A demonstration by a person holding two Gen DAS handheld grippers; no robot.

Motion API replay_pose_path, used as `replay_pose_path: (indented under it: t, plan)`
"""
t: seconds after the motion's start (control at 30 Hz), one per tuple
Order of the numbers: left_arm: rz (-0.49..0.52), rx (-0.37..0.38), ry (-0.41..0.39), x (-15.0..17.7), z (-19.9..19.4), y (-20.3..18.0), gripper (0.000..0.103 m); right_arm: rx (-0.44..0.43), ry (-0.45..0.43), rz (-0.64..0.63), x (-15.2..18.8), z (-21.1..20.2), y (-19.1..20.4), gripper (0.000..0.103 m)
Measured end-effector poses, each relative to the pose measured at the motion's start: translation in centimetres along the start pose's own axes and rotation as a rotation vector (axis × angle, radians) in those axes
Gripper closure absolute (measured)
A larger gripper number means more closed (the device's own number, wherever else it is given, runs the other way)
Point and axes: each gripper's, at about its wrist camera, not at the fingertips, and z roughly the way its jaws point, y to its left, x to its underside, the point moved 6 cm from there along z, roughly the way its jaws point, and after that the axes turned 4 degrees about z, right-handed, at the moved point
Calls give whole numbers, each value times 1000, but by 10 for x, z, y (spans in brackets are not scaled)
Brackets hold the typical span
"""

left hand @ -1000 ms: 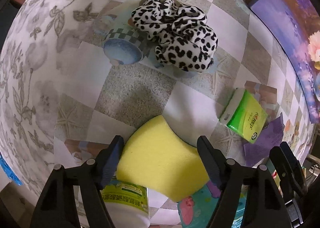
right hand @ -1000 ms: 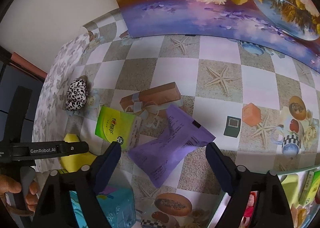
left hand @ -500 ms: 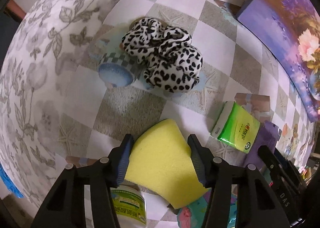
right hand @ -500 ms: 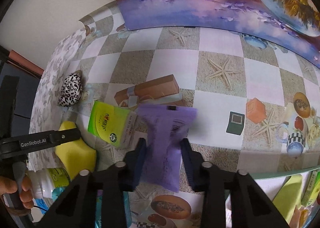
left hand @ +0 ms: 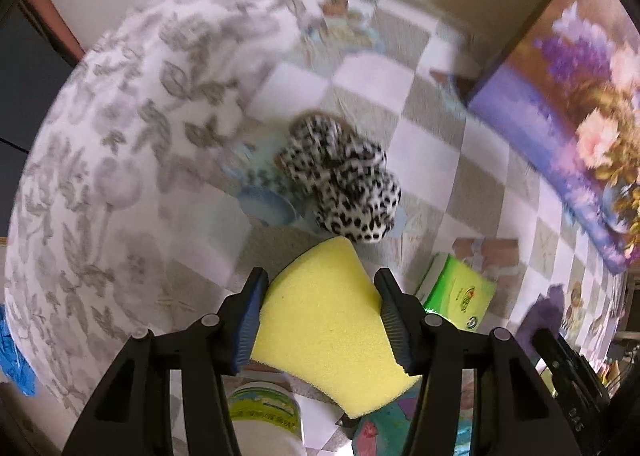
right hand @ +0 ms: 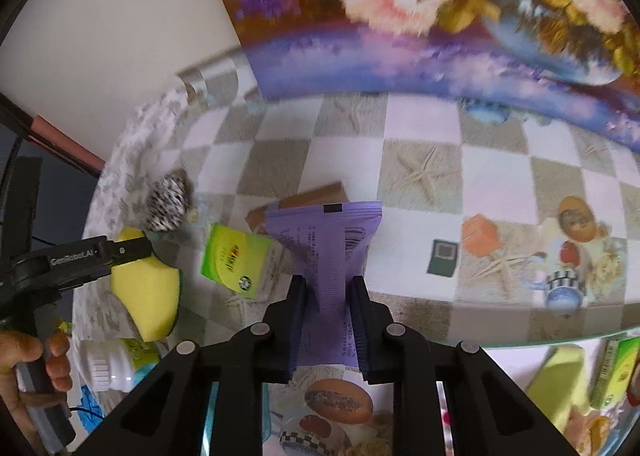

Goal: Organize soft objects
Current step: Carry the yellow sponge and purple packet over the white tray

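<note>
A checkered tablecloth [right hand: 420, 159] with starfish prints is covering the table, and a flower painting [right hand: 400, 15] is leaning against the pale wall. The left gripper [left hand: 320, 312] is clamping one thick yellow sponge [left hand: 328, 328] above the cloth. The right gripper [right hand: 328, 320] is closing its jaws on one crinkled purple packet [right hand: 332, 240]. One green tissue pack [right hand: 236, 256] and one leopard-print scrunchie [left hand: 344, 191] are lying nearby.

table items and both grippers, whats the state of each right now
left gripper: shut on the yellow sponge, lifted off the table
right gripper: jaws closing, pinching the purple packet
green tissue pack: lying flat, untouched
leopard-print cloth: bunched up, resting on the table
white bottle: lying on its side
</note>
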Motion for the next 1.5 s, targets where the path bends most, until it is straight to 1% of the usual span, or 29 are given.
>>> replay_pose_path:
  t: [0.13,0.2,0.23,0.27,0.33,0.37,0.43,0.57,0.7,0.73,0.93,1.03,1.13,1.23,1.37,1.5]
  plan:
    - [-29,32,-39,0,-33,2,47,-28,-51,-2,3,-34,1,80]
    - [-7,47,-72,6,-48,-4,47,-46,-77,6,9,-51,-2,80]
    - [2,50,-86,12,-49,-8,47,-48,-92,10,14,-62,-5,80]
    - [11,54,-101,17,-58,-12,47,-45,-99,12,18,-68,-9,80]
    - [22,62,-118,33,-73,-17,47,-37,-115,22,28,-83,-16,80]
    - [27,66,-126,41,-72,-18,47,-35,-124,28,33,-91,-20,80]
    - [45,78,-148,53,-82,-24,47,-25,-145,34,43,-108,-29,80]
    - [93,99,-199,82,-104,-50,46,-5,-181,62,65,-140,-50,80]
    - [144,134,-206,112,-114,-81,46,37,-205,94,87,-166,-76,80]
    - [159,152,-204,122,-115,-91,46,47,-212,103,93,-172,-84,80]
    - [198,228,-180,165,-111,-132,46,64,-238,167,126,-200,-127,80]
    - [231,249,-185,183,-109,-155,46,72,-250,213,139,-209,-148,80]
    - [237,257,-180,201,-102,-172,46,69,-259,258,150,-216,-168,80]
    - [252,278,-168,223,-90,-191,46,65,-244,281,158,-216,-182,80]
    - [266,262,-145,248,-64,-207,46,91,-216,294,165,-211,-200,80]
    - [281,243,-109,263,-33,-215,46,93,-201,328,169,-208,-218,80]
